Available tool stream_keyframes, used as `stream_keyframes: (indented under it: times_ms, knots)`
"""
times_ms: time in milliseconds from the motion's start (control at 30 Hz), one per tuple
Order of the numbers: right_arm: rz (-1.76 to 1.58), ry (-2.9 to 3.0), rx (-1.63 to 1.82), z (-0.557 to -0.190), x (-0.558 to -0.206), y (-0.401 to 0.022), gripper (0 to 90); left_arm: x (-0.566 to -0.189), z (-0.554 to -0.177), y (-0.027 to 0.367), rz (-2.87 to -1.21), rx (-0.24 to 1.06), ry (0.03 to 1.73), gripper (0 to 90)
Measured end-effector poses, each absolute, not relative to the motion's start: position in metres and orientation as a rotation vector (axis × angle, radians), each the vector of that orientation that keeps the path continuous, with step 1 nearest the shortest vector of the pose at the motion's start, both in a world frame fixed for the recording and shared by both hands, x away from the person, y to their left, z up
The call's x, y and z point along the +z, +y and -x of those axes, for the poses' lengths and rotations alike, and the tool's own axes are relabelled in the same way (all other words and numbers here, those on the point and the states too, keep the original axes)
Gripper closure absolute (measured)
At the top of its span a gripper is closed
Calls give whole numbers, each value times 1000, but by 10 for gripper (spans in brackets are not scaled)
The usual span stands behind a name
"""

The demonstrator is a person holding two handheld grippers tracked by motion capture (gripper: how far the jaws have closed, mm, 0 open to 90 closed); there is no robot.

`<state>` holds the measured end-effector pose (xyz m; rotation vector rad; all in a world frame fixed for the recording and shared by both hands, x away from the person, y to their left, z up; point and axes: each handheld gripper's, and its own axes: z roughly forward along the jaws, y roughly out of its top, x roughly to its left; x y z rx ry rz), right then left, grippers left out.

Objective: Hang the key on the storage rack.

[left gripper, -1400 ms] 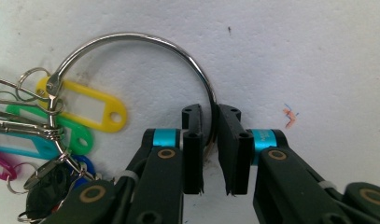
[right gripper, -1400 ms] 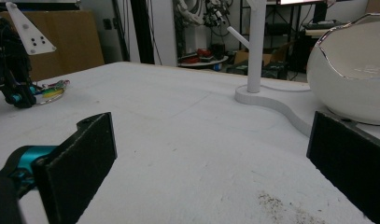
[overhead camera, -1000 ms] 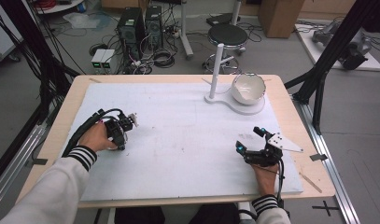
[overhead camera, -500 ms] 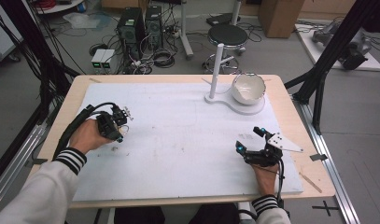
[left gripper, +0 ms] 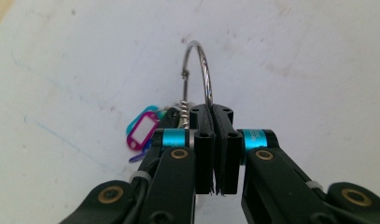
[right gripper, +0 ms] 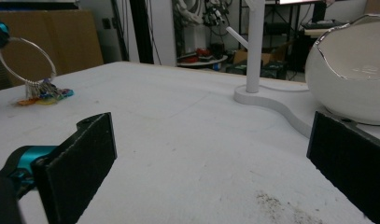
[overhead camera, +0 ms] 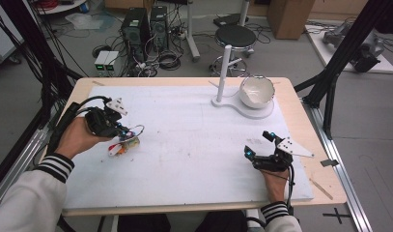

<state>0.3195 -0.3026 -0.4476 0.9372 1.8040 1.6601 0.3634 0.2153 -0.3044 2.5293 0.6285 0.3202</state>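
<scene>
metal ring [left gripper: 202, 70] is sitting pinched between the pads of my left gripper [overhead camera: 118, 129], jaws pressed together on the wire, and i am holding it over the white mat [overhead camera: 184, 145] at about nine o'clock on the table [overhead camera: 300, 104]. in the left gripper view the ring is arching up past the jaw tips toward twelve o'clock, and a bunch of coloured key tags [left gripper: 142, 132] is hanging from it at about ten o'clock from the pads, pink and teal ones showing clearest. in the high view the tags [overhead camera: 122, 146] are dangling just below the gripper, and i cannot tell whether they are touching the mat. my left hand [overhead camera: 76, 137] is wrapping the gripper body from the seven o'clock side. my right gripper [overhead camera: 258, 145] is resting near five o'clock on the mat, its jaws standing wide apart with nothing between them. in the right gripper view a white bowl [right gripper: 351, 70] is sitting at two o'clock on a flat white stand [right gripper: 271, 100] with an upright post [right gripper: 254, 44], and the ring [right gripper: 26, 63] with its tags is showing far off at ten o'clock. bowl and stand are well apart from both grippers.
</scene>
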Motion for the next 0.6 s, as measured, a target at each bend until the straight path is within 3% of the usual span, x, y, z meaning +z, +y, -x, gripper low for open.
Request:
stream_keyframes:
  times_ms: [600]
  knots:
    - [-759, 1927, 1786, -330, -392, -279, 9, -286, -364, 203, -2147, 218, 329, 875]
